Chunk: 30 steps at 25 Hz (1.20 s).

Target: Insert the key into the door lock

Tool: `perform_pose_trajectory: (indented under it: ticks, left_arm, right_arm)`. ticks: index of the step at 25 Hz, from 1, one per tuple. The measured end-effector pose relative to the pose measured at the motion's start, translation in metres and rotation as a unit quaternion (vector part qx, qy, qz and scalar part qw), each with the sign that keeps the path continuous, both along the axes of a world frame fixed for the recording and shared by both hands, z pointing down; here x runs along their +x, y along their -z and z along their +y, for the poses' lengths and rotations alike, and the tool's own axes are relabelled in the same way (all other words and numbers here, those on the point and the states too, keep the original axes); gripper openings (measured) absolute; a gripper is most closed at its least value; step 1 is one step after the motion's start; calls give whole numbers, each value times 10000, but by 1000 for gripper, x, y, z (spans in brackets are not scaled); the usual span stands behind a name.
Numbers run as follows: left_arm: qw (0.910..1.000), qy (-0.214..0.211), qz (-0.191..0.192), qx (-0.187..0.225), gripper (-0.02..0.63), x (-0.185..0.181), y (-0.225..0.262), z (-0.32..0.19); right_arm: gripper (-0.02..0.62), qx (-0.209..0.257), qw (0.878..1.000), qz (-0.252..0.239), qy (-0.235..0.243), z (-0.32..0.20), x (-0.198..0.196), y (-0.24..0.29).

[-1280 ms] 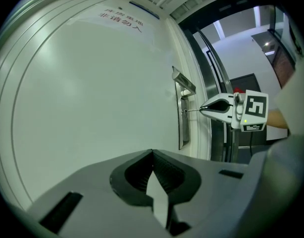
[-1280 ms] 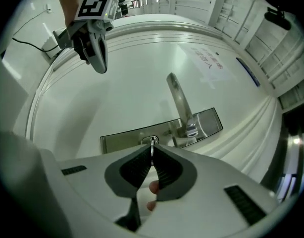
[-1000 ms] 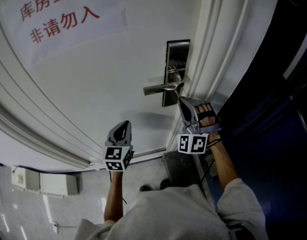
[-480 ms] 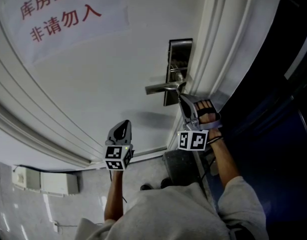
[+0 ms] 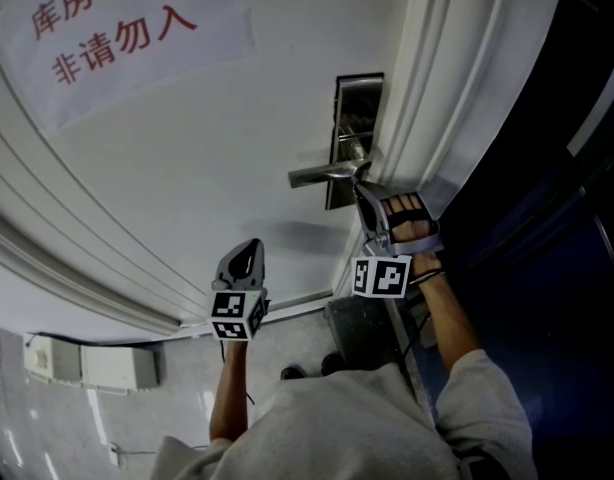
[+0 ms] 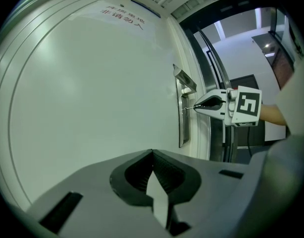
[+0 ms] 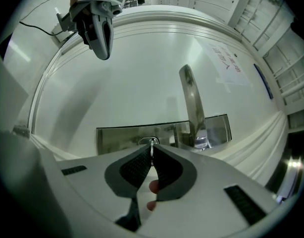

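Vs. a sec earlier, little had changed. In the head view the right gripper had crept a touch closer to the lock plate and rolled slightly, so its marker cube sat at a new tilt. The left gripper hadn't budged. It hung low in front of the white door, well apart from the lock, jaws together w/ nothing btw them.

The grip hadn't changed either. In the right gripper view the jaws were clamped on the key, its thin blade seen edge-on. The blade tip was right at the keyhole in the steel plate, just beside the base of the handle. From the side, the left gripper view showed the blade bridging the short gap from the right gripper's tip to the plate, below the handle. How deep the blade sat, or whether it had entered at all, couldn't be told from any view.

Judgement: this was the line-up stage, w/ the small roll prob. matching the blade to the slot. Insertion looked just begun or about to begin, so what remained was a straight push along the blade. Main risk was a skewed blade jamming at the mouth of the keyhole or twisting in the jaws.
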<state>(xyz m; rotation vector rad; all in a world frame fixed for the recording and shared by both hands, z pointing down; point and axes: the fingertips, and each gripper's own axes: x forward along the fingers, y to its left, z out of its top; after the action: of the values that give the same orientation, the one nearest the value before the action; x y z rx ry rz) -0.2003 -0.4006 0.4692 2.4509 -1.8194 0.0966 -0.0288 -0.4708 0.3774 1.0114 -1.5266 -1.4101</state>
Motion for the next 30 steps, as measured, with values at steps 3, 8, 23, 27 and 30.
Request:
perform_pose_trajectory:
  ticks: [3,8,23,27,30]
  left_arm:
    - [10000,-7,8,12,17,-1,1,-2]
    - [10000,5,2,-26,17,-3,-3,-1]
    - [9999,147,-8,-62,17,-20,-5,1]
    - [9999,95,-39,-47,17,-14,-3,0]
    - [10000,53,-57,-58,17,-9,-4,0]
  right_arm:
    - [29,49,10000,10,-17,-2,-2,0]
    - [29,185,9998,45,-113,-8,-5,-3]
    - [29,186,9998,14,-112,-22,-14,-2]
    - [29,197,9998,-17,-86,-22,-14,-2]
    - [29,218,9997,-28,-68,-22,-13,-2]
